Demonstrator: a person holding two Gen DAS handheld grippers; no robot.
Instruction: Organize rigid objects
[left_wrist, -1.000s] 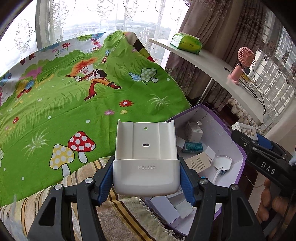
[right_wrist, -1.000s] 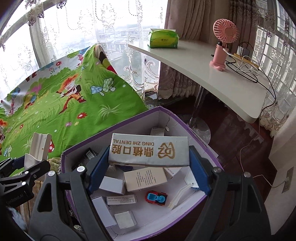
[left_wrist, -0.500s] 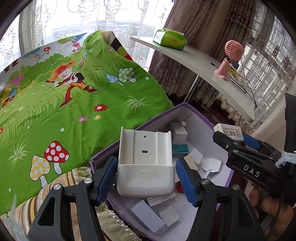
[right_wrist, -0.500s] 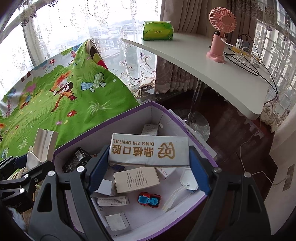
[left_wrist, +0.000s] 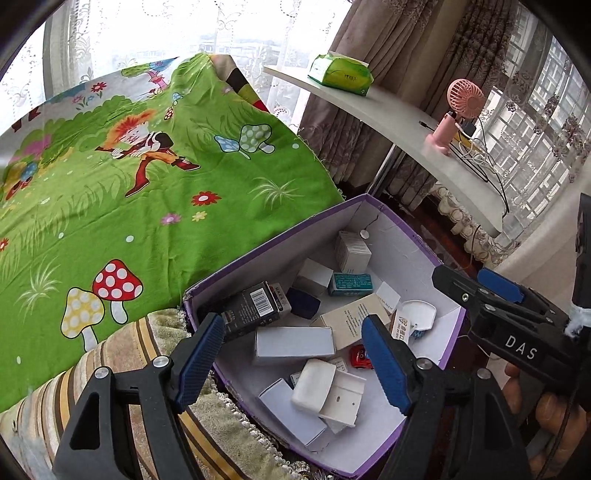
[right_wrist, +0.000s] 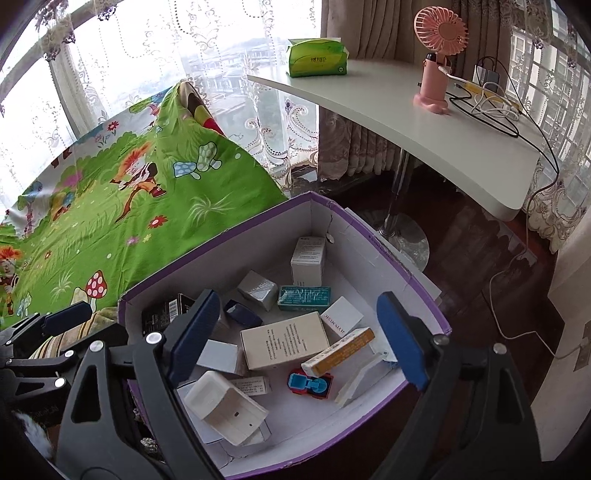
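Note:
A purple-edged cardboard box (left_wrist: 266, 245) (right_wrist: 221, 243) holds several small boxes. The white holder (left_wrist: 328, 393) (right_wrist: 227, 406) lies on its back near the box's front. The long dental box (right_wrist: 338, 352) lies tilted among the others, next to a small red and blue toy car (right_wrist: 310, 384). My left gripper (left_wrist: 295, 362) is open and empty above the box's near left side. My right gripper (right_wrist: 299, 341) is open and empty above the box; it also shows at the right of the left wrist view (left_wrist: 491, 291).
A green cartoon-print sheet (left_wrist: 129, 177) covers the bed left of the box. A striped fringed blanket (left_wrist: 122, 354) lies under the box's near corner. A white curved desk (right_wrist: 424, 129) behind carries a pink fan (right_wrist: 437, 55), a green tissue pack (right_wrist: 317, 57) and cables.
Both grippers have opened. The white holder dropped from the left gripper into the box, and the dental box dropped from the right gripper into the box.

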